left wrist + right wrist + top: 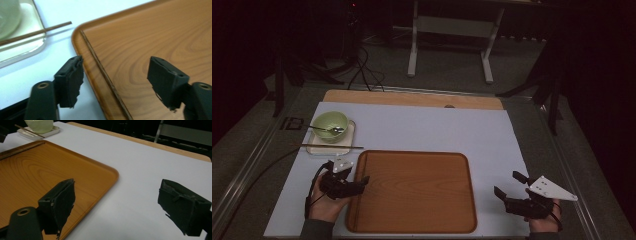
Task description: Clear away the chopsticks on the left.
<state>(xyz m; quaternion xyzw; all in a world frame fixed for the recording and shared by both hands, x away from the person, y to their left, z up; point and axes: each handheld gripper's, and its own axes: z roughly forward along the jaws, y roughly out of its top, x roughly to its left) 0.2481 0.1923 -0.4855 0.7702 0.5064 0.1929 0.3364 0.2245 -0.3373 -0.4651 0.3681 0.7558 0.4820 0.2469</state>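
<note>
Left claw [116, 82] gapes empty over chopstick [105, 75] lying along tray [412, 192] left edge, right claw [120, 205] open, idle on counter [422, 130]; next, likely fetch second chopstick [329, 146] by bowl [330, 126].

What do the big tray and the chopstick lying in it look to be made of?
Tray: wood or wood-look laminate, going by the printed-looking grain rings and a smooth satin sheen with a rounded raised rim. Chopstick: thin and dark brown with a faint mottled pattern, likely wood or bamboo, though lacquered plastic is possible.
</note>
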